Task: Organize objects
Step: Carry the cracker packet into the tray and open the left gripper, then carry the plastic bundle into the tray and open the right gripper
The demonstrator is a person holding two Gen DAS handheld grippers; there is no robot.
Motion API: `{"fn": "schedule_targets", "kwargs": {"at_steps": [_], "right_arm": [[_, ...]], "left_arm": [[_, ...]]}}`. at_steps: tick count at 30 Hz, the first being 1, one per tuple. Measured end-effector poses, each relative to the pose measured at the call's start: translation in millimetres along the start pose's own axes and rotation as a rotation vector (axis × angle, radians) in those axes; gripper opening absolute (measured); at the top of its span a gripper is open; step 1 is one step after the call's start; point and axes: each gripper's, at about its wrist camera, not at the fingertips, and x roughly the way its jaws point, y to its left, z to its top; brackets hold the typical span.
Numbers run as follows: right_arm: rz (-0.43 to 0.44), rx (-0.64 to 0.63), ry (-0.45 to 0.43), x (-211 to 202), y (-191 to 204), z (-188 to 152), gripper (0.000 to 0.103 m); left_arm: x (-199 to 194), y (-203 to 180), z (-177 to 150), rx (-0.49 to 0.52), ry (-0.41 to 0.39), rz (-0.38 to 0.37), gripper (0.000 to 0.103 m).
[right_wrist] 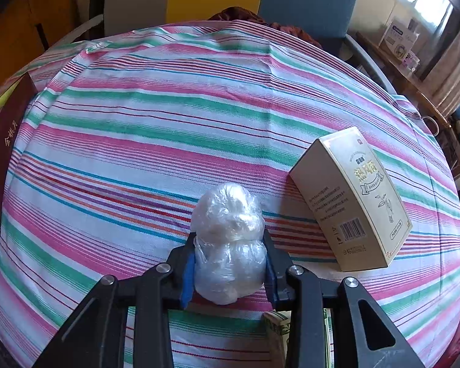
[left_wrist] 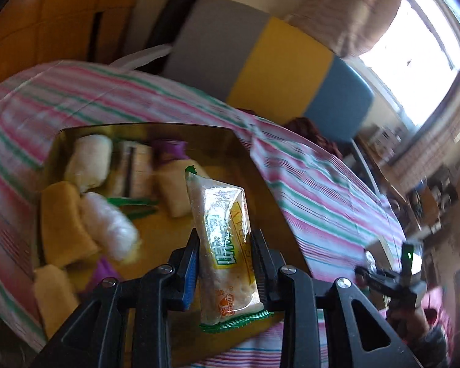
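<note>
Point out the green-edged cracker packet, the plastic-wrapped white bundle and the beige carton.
Green-edged cracker packet [left_wrist: 222, 233]: left wrist view, printed front.
Plastic-wrapped white bundle [right_wrist: 228, 239]: right wrist view, middle.
Beige carton [right_wrist: 349, 196]: right wrist view, top face.

The golden tray [left_wrist: 76, 132] was crowded along its far and left edges with wrapped snacks [left_wrist: 90, 159]; only its near middle lay open. On the striped tablecloth [right_wrist: 168, 116] a wide stretch lay clear toward the far edge. A cream box [right_wrist: 352, 196] blocked the right side, a dark red book [right_wrist: 6, 141] the left edge.
</note>
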Motion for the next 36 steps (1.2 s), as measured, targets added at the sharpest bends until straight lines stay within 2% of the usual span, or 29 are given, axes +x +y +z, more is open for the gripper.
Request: {"fn": "schedule_targets", "kwargs": {"at_steps": [5,9,11,15,21,30,34,36], "right_arm": [[-0.005,-0.006,0.0,4.3,-0.3,3.8,0.036],[-0.005,-0.006,0.0,5.4,-0.2,4.2,0.036],[-0.006,-0.006,-0.001,5.2,0.0,3.5,0.036],[-0.006,-0.008,-0.002,2.7,1.2,0.7,0.036],[-0.011,-0.01,-0.005,4.2,1.7,1.4,0.036],[-0.036,-0.003,-0.007,-0.2,7.7,1.4,0.034],[0.01,0.014,-0.036,-14.6,16.1,6.7,0.034],[0.06,0.018,-0.067,-28.8,28.8,11.1,0.034]], "left_arm": [[22.1,32.1,20.6,-0.1,0.018,0.083,0.031],[39.6,44.0,30.5,-0.126,0.021,0.156,0.031],[52.3,49.9,35.6,-0.136,0.05,0.181,0.031],[64.0,52.2,40.0,-0.128,0.077,0.225,0.036],[33.5,38.1,30.2,-0.039,-0.008,0.248,0.036],[-32.0,4.2,-2.3,0.157,-0.164,0.286,0.036],[-52.9,-1.1,-13.2,0.214,-0.21,0.3,0.036],[-61.2,-2.6,-17.7,0.228,-0.226,0.305,0.036]]}}
